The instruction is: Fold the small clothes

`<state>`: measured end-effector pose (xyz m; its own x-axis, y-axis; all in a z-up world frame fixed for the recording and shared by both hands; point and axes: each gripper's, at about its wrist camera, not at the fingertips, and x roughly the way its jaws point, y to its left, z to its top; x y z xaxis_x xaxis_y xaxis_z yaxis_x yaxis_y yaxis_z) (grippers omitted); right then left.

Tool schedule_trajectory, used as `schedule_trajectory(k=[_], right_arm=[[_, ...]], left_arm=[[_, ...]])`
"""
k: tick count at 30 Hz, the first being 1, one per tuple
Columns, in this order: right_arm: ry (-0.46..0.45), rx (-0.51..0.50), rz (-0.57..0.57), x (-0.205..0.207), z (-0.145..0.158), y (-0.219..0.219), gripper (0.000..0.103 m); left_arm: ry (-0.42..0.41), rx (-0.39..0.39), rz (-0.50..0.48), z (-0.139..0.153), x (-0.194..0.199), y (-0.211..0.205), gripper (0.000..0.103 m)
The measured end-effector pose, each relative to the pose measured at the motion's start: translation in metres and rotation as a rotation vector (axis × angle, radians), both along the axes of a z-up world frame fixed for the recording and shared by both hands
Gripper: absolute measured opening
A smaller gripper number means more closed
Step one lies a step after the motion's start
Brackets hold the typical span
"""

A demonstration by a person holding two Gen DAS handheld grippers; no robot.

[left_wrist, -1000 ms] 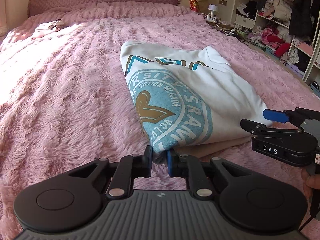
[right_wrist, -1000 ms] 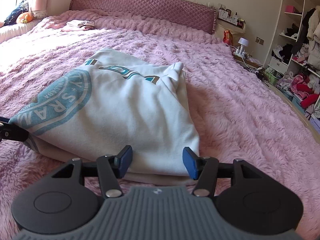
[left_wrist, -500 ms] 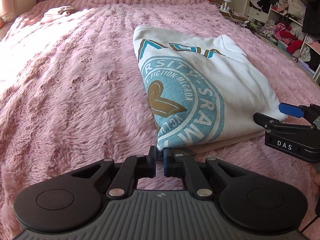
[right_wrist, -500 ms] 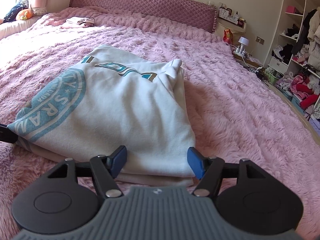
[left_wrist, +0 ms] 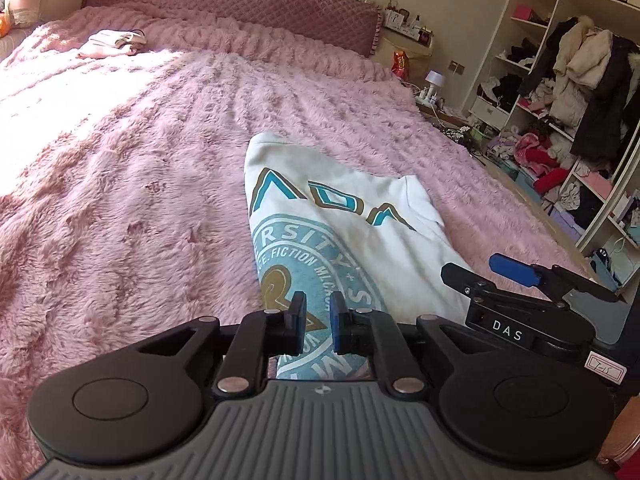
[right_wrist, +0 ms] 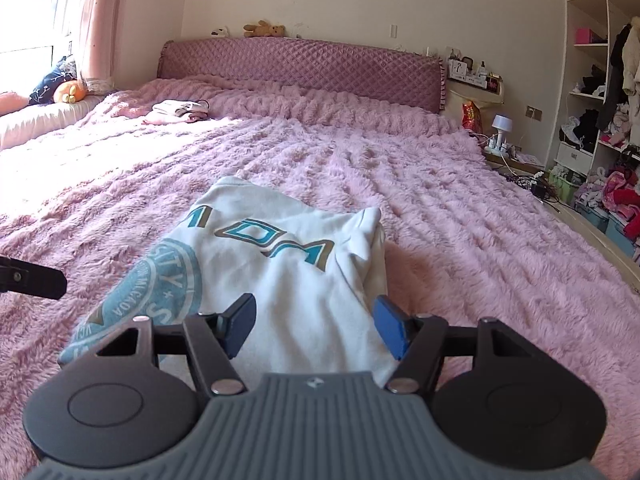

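Note:
A folded white sweatshirt [left_wrist: 352,236] with a blue round logo lies on the pink fluffy bedspread [left_wrist: 140,160]. It also shows in the right wrist view [right_wrist: 288,280]. My left gripper [left_wrist: 318,322] hovers over the shirt's near left edge with its jaws a narrow gap apart and nothing between them. My right gripper [right_wrist: 316,328] is open wide over the shirt's near right edge and holds nothing. The right gripper also shows at the right of the left wrist view [left_wrist: 516,280].
A small pile of folded light clothes [right_wrist: 178,110] lies near the quilted headboard [right_wrist: 300,64]. A nightstand with a lamp [right_wrist: 502,124] and open shelves full of clothes [right_wrist: 600,120] stand to the right of the bed.
My left gripper let go of the shirt's near corner and opened a little. Both grippers rose and tilted up, so the views now show more of the room.

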<state>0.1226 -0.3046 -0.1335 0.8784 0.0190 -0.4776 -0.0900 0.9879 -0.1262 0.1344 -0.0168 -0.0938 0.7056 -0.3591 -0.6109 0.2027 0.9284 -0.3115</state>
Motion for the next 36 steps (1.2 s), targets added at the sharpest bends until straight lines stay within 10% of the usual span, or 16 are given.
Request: schedule_trajectory(k=[10, 18, 28, 31, 36], right_arm=[[0.110, -0.077, -0.014, 0.046, -0.036, 0.001, 0.061], [0.042, 0.057, -0.014, 0.053, -0.011, -0.017, 0.061], [0.118, 0.256, -0.164, 0.176, -0.003, -0.068, 0.066], [0.213, 0.341, -0.161, 0.195, -0.015, -0.078, 0.010], [0.097, 0.290, -0.096, 0.188, -0.001, -0.068, 0.009]], left_arm=[[0.142, -0.043, 0.004, -0.051, 0.020, -0.004, 0.015], [0.085, -0.092, 0.011, -0.027, 0.022, -0.005, 0.027], [0.099, -0.113, 0.024, -0.040, 0.055, -0.010, 0.039], [0.096, -0.114, 0.025, -0.046, 0.053, -0.008, 0.040], [0.080, -0.095, 0.020, -0.054, 0.051, -0.010, 0.040]])
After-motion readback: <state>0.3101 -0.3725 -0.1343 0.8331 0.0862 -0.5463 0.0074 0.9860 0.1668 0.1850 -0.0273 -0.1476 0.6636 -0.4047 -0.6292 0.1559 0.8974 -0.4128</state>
